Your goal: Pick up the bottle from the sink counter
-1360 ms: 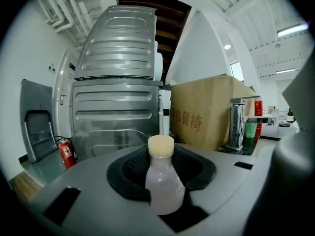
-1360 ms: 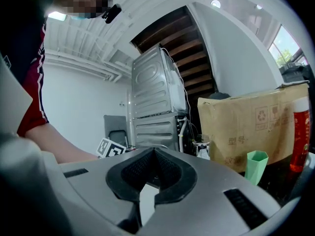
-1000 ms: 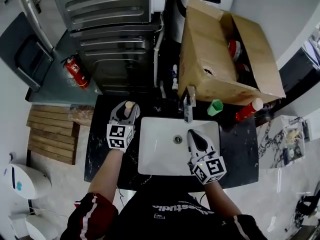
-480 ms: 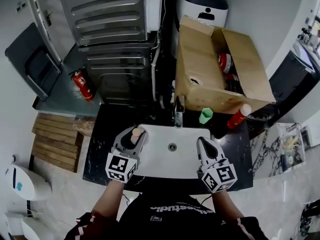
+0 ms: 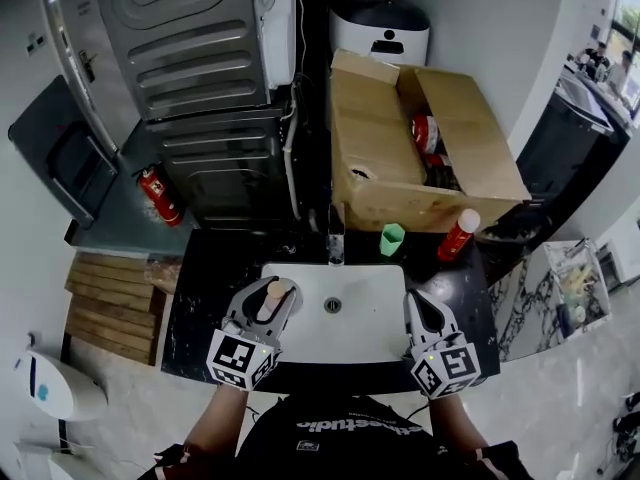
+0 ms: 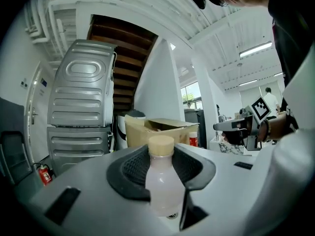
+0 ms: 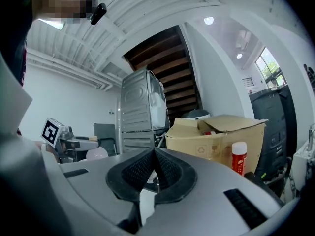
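Observation:
A small translucent bottle (image 5: 276,302) with a tan cap sits between the jaws of my left gripper (image 5: 271,300), which is shut on its body. It hangs over the left edge of the white sink (image 5: 360,330). The left gripper view shows the bottle (image 6: 161,182) upright, its cap (image 6: 161,144) above the dark pads (image 6: 133,167), my left gripper (image 6: 162,173) closed around it. My right gripper (image 5: 424,311) hovers at the sink's right edge. In the right gripper view my right gripper (image 7: 154,156) has its jaws together with nothing between them.
Black counter (image 5: 198,303) surrounds the sink. A faucet (image 5: 336,240), a green cup (image 5: 392,239) and a red bottle with a white cap (image 5: 457,235) stand at the back. Behind them are an open cardboard box (image 5: 385,163), a grey appliance (image 5: 195,78) and a fire extinguisher (image 5: 158,196).
My left gripper has come back toward me with the bottle, from the counter left of the sink to the basin's left edge. The right gripper pulled back to the basin's right edge.

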A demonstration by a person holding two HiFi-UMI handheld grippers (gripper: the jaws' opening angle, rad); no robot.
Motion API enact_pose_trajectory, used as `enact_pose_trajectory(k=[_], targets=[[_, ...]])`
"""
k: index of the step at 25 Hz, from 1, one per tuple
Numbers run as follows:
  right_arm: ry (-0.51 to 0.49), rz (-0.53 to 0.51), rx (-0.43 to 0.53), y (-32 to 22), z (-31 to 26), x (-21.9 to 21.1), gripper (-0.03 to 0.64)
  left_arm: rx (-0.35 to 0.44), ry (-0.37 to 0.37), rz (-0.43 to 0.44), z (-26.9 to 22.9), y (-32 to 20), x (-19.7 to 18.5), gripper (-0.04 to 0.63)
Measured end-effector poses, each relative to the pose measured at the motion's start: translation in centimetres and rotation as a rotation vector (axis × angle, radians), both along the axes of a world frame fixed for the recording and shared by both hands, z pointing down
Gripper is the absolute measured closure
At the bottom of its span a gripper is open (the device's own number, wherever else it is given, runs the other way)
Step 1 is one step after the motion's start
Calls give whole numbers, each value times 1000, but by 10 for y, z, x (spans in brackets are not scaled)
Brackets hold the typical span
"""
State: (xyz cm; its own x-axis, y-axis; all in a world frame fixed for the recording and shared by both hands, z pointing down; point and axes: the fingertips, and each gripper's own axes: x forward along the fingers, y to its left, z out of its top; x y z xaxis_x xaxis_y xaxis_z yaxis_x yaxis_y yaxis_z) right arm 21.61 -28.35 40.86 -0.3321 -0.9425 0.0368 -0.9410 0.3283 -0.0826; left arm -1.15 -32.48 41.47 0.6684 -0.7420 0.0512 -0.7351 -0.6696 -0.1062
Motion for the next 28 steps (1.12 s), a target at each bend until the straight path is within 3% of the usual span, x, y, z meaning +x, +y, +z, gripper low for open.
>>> enact_pose_trajectory(k=[11, 28], targets=[[13, -9, -3, 5, 5, 7, 580, 0, 6, 26, -6, 3, 23, 449], [16, -45, 8, -4, 5, -4, 580, -5, 4, 3, -3, -6, 20, 449]])
